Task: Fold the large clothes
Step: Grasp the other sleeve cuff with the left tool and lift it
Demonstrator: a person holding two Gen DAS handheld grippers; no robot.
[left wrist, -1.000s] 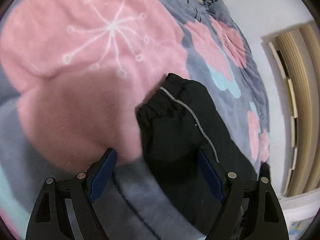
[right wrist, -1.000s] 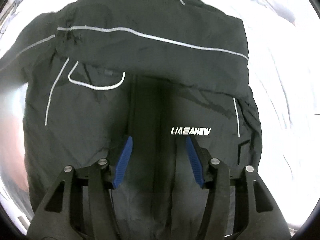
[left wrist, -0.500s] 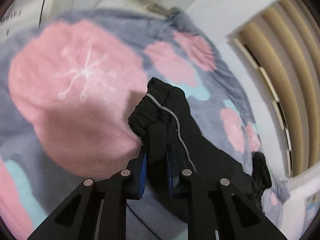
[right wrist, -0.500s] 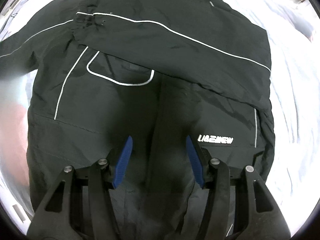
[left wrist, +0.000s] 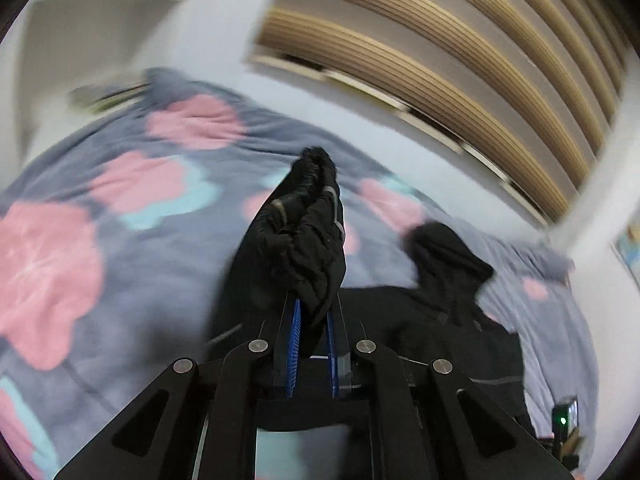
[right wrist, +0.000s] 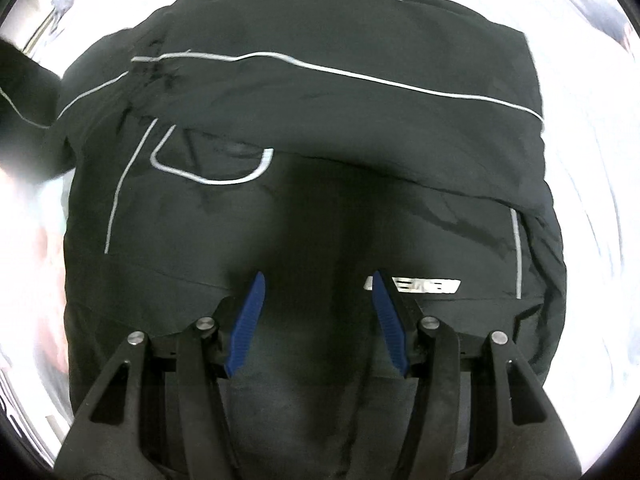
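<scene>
The jacket (right wrist: 304, 128) runs off the near edge, its logo (right wrist: 420, 286) partly hidden behind a finger; the blanket (left wrist: 120, 208) is blurred.

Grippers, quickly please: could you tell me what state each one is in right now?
Left tool: closed on the black jacket's sleeve cuff.
Right tool: open above the jacket, holding nothing.

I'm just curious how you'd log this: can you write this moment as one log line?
left gripper: shut on jacket sleeve cuff, lifted | right gripper: open above jacket | other sleeve: folded across chest
</scene>
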